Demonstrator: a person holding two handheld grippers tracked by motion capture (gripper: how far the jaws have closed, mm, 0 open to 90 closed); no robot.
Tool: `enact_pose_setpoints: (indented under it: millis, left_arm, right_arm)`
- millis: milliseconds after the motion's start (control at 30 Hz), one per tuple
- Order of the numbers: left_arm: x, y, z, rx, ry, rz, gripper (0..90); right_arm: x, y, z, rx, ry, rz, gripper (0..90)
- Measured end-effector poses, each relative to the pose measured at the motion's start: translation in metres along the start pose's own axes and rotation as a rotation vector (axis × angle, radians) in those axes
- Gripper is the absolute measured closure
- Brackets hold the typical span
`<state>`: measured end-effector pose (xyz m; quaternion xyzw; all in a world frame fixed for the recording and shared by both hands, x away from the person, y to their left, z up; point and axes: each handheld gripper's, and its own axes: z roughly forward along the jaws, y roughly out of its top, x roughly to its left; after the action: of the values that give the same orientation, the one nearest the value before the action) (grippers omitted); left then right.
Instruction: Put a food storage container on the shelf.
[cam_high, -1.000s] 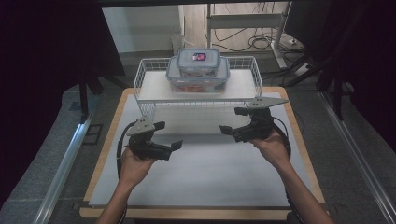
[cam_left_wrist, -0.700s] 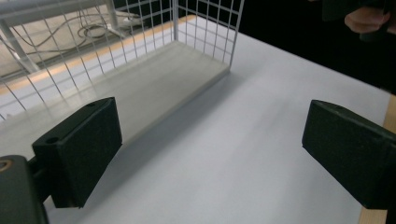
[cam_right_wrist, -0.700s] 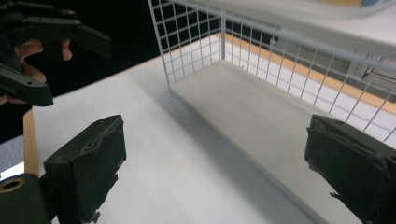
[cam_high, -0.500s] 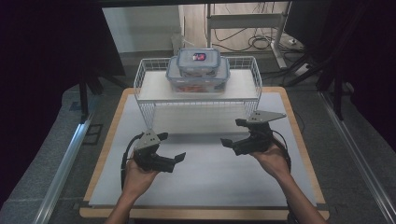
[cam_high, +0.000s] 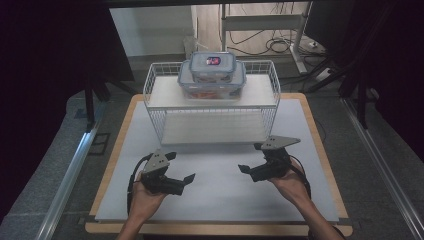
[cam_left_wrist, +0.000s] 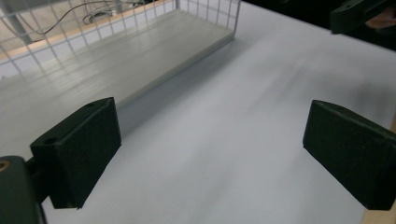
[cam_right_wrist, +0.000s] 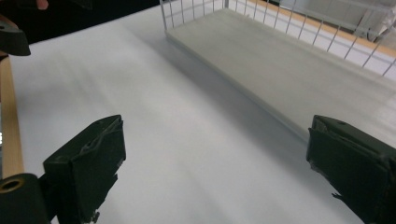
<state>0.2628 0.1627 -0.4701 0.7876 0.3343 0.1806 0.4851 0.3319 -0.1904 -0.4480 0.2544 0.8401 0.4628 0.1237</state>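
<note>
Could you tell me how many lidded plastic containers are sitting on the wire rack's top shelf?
2. The larger container rests on the top shelf of the wire rack, and the smaller container is stacked on its lid. More could hide behind them, though none is visible.

rack (cam_high: 210, 107) at table (cam_high: 310, 150) back — two stacked containers (cam_high: 212, 75) on its top shelf | grippers in front
</note>
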Motion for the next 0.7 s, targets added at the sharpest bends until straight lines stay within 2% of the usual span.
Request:
enact_pose_setpoints:
  millis: [200, 367, 700]
  left_arm:
    - [-0.001, -0.016, 0.0, 0.026, 0.013, -0.018, 4.0]
    - [-0.004, -0.021, -0.004, 0.029, 0.029, -0.011, 3.9]
    - [-0.008, -0.036, -0.017, 0.044, 0.056, -0.024, 3.9]
  right_arm:
    - [0.002, -0.015, -0.004, 0.003, -0.018, 0.008, 3.1]
    - [0.005, -0.028, -0.01, 0.007, -0.03, 0.018, 3.1]
    - [0.011, -0.046, -0.024, 0.024, -0.06, -0.014, 3.0]
